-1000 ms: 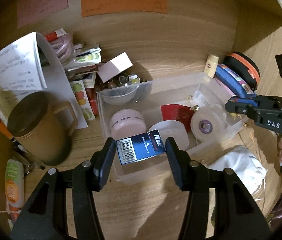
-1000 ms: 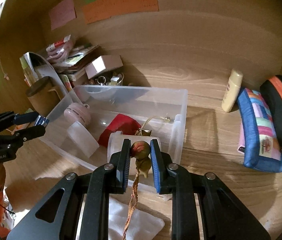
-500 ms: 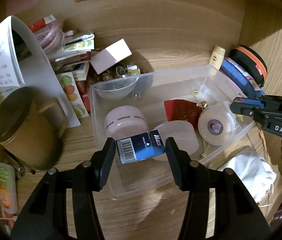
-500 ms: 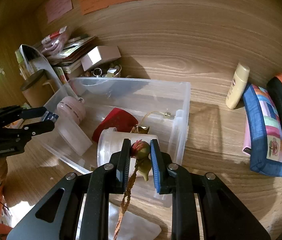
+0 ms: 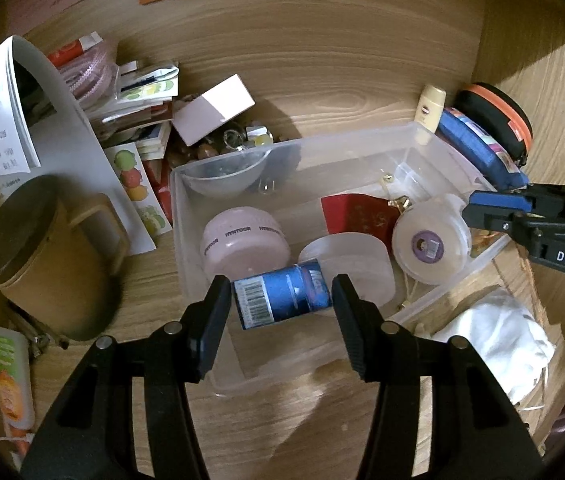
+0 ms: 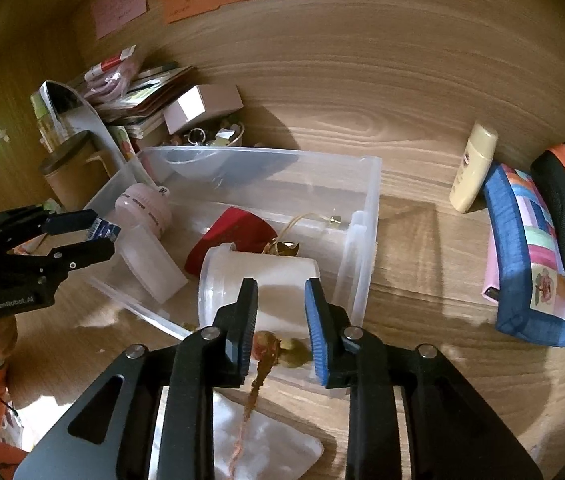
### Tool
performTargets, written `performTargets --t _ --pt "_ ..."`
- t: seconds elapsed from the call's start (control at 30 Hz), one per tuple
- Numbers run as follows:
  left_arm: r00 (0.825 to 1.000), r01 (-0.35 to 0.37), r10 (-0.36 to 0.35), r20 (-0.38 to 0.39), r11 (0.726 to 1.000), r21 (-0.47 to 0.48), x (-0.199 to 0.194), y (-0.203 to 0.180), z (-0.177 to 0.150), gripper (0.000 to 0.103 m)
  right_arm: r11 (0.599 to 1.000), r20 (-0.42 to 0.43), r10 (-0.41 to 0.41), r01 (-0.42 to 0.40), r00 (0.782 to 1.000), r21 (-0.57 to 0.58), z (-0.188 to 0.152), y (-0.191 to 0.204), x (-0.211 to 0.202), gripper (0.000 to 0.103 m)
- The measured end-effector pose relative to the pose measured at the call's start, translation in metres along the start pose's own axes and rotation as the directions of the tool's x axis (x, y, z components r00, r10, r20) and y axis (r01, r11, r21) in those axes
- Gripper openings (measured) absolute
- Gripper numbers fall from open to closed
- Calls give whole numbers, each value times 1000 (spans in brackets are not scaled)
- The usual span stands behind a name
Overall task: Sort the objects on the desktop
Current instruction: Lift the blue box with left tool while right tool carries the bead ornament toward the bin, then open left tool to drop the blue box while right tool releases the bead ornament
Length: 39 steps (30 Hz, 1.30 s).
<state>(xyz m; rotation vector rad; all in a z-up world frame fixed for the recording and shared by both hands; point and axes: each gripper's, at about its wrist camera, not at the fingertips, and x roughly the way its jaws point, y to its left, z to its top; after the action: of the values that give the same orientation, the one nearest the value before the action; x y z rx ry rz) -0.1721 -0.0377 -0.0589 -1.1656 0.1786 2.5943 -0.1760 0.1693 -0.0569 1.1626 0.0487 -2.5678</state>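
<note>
Left claw [image 5: 280,306] grips the blue "Max" box [image 5: 280,299] over the bin [image 5: 356,138] — right claw [image 6: 280,316] has just been opening, bead charm [image 6: 278,350] loose between.

A translucent, glossy plastic bin [image 5: 362,144] sits on the matt, wood-grain tabletop [image 5: 322,60]; at 4 o'clock lies soft white cloth [image 5: 498,340].

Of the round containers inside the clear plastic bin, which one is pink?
The pink one is the squat jar with lettering around its rim, at the bin's left end. The two round tubs to its right are translucent white.
</note>
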Motion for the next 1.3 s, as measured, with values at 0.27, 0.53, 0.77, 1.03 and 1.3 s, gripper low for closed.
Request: performTargets --t 0.27,0.53,0.77,1.03,1.3 --pt "1000 5 -5 11 1000 0 -11 -1 -3 52 1000 13 -9 8 1000 14 -2 2 -12 30" --pt "999 22 -22 30 1000 12 -32 -2 -6 56 999 83 -43 43 996 8 -7 6 -47 50" --pt "998 20 -22 65 1000 23 -55 -11 -14 63 999 122 -48 48 991 8 -21 12 -77 57" --pt "997 42 -45 64 998 46 -70 -33 -36 69 1000 132 -23 22 991 15 -48 20 -97 62" --pt "996 69 -74 47 994 89 -77 -61 -60 69 1000 117 -18 18 993 4 -75 25 -107 69"
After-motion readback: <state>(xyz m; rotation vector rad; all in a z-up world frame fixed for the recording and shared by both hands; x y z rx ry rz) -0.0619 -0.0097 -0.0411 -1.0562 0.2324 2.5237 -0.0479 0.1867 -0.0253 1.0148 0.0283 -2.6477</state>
